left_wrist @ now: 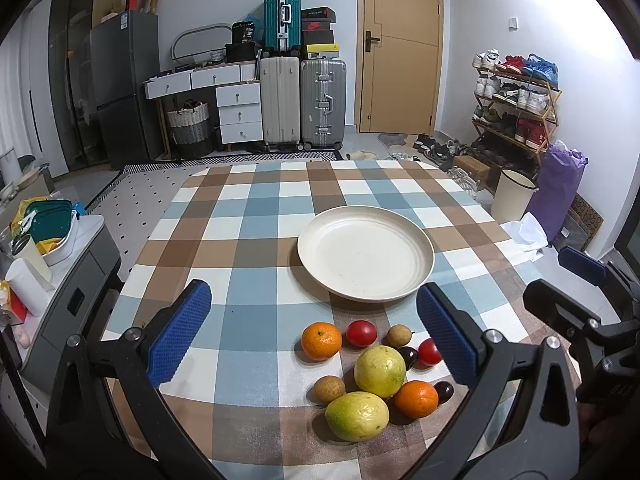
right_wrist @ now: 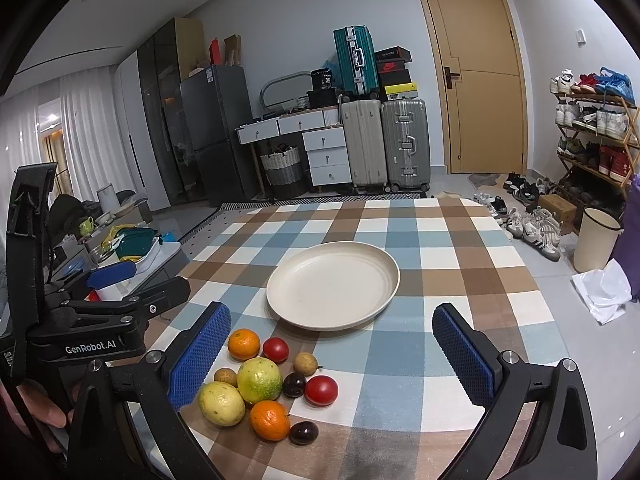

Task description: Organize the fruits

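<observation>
Left of the fruit pile (left_wrist: 376, 372), the left gripper (left_wrist: 316, 336) hovers with jaws spread and empty, the pile lying just in front of the plate (left_wrist: 366, 256), and the right gripper (right_wrist: 332, 356) likewise gapes, holding nothing.

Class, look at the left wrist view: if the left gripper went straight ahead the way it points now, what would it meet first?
Probably the plate. The open left gripper points over the fruit pile toward it, and the pile seems to lie below that line. Depth is hard to judge in this fisheye view.
</observation>
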Demonstrator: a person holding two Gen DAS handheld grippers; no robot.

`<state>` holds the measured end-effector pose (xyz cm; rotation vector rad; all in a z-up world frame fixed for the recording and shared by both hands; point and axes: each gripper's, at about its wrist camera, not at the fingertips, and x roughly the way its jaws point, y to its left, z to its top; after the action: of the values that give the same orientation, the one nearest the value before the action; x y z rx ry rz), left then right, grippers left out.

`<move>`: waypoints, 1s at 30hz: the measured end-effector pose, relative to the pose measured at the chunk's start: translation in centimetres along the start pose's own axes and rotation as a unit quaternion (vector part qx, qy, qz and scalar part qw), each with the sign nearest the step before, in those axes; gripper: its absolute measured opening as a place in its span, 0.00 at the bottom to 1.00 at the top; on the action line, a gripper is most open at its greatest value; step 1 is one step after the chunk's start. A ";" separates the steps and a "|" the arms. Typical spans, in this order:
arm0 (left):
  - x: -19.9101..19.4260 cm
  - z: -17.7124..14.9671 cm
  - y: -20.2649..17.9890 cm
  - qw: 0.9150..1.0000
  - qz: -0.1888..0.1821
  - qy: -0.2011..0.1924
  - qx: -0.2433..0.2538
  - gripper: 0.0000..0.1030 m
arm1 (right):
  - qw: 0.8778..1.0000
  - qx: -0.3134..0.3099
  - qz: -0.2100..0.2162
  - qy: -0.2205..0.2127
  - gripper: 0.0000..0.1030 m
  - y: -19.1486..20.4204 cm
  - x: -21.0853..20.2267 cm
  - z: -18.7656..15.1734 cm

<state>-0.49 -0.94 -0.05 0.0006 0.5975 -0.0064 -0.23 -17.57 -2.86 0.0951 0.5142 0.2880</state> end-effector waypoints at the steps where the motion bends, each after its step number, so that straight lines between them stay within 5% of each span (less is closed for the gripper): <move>1: 0.0 0.0 0.0 1.000 0.000 0.000 0.000 1.00 | 1.000 0.000 -0.001 0.000 1.00 0.0 0.0 0.0; 30: 0.1 0.0 0.0 1.000 0.000 0.001 -0.001 1.00 | 1.000 -0.002 -0.008 -0.008 1.00 0.0 -0.2 -0.1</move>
<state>-0.39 -0.95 -0.16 -0.0018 0.5988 -0.0056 -0.43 -17.64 -2.81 0.0883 0.4986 0.2718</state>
